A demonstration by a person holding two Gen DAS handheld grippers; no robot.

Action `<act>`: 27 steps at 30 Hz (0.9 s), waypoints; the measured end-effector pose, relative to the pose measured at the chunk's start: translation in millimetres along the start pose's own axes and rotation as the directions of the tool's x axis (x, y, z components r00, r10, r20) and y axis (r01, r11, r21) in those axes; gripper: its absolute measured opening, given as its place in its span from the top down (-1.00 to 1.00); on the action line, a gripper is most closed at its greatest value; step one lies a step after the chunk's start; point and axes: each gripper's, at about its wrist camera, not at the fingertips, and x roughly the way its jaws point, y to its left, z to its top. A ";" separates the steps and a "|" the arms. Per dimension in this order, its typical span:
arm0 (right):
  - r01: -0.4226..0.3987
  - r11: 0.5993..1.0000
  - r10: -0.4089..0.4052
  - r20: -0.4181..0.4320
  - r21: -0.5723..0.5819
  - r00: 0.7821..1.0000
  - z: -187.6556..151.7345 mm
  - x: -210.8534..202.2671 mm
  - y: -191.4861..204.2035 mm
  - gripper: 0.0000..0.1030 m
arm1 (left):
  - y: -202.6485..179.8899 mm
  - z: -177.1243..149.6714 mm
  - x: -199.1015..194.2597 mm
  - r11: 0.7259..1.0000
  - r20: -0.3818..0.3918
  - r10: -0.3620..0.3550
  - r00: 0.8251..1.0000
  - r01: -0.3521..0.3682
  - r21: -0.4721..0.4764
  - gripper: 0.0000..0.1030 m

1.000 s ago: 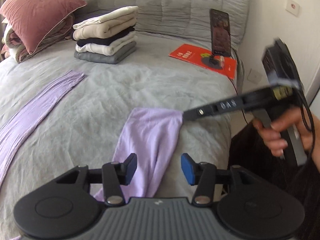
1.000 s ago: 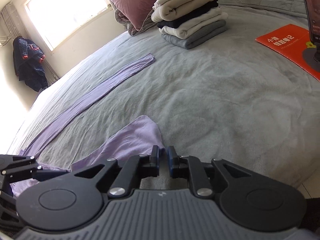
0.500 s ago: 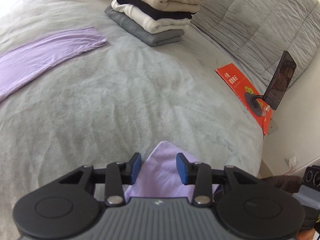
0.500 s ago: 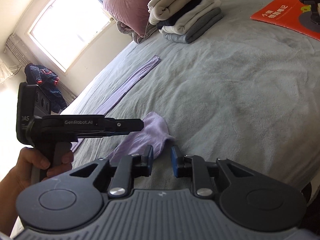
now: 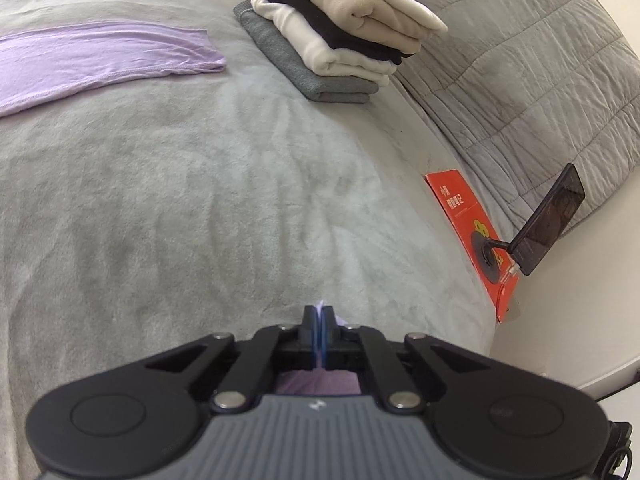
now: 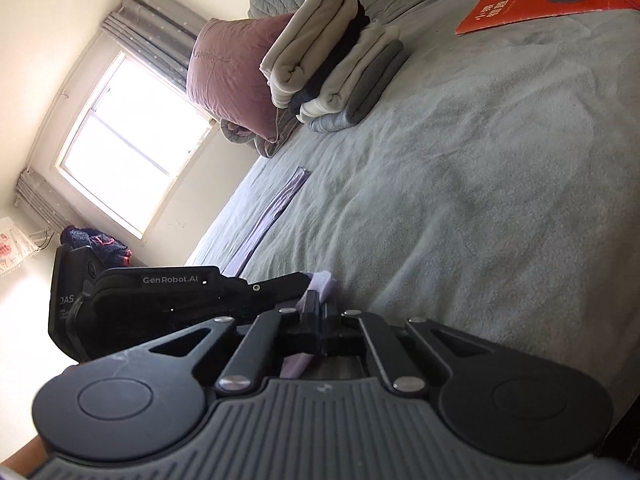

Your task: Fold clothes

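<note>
A lilac garment lies on the grey bed; one long strip of it (image 5: 100, 56) stretches at the far left. My left gripper (image 5: 319, 314) is shut on the near lilac end, fabric showing between and under the fingers (image 5: 316, 382). My right gripper (image 6: 320, 308) is shut on the same end (image 6: 323, 282), right beside the left gripper's body (image 6: 172, 296). The far strip also shows in the right wrist view (image 6: 276, 212).
A stack of folded clothes (image 5: 340, 36) (image 6: 336, 68) sits at the back of the bed. A red booklet (image 5: 472, 232) with a phone on a stand (image 5: 548, 220) lies by the right edge. A pink pillow (image 6: 232, 84) and a window (image 6: 132, 140) are beyond.
Both grippers have closed on the near end of the lilac garment. The left gripper went from open above the fabric to shut on it; the views tilted.
</note>
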 end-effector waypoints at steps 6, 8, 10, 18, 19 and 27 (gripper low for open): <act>0.114 0.987 -0.098 0.131 -0.117 0.987 2.2 -31.7 28.4 1.00 | -32.6 -2.3 -4.3 0.993 0.038 -0.074 0.997 0.070 0.093 0.98; 0.168 0.975 -0.142 0.170 -0.145 0.975 0.8 -39.9 36.5 1.00 | -43.1 -4.5 -3.4 0.988 0.045 -0.096 0.994 0.090 0.126 0.98; 0.229 0.960 -0.197 0.193 -0.159 0.961 -3.0 -41.7 42.5 1.00 | -49.3 -9.0 1.0 0.985 0.043 -0.097 0.994 0.090 0.148 0.98; 0.395 0.893 -0.355 0.205 -0.216 0.912 -29.1 -29.4 32.8 1.00 | -62.9 -39.4 20.5 0.966 0.067 0.003 0.998 -0.021 0.259 0.95; 0.407 0.885 -0.363 0.212 -0.226 0.907 -31.2 -29.1 32.6 1.00 | -63.8 -41.9 19.9 0.964 0.082 0.009 0.997 -0.030 0.263 0.94; 0.472 0.835 -0.399 0.279 -0.282 0.873 -33.7 -37.0 43.2 0.75 | -58.4 -51.8 -25.1 0.983 0.207 0.046 0.977 -0.082 0.167 0.24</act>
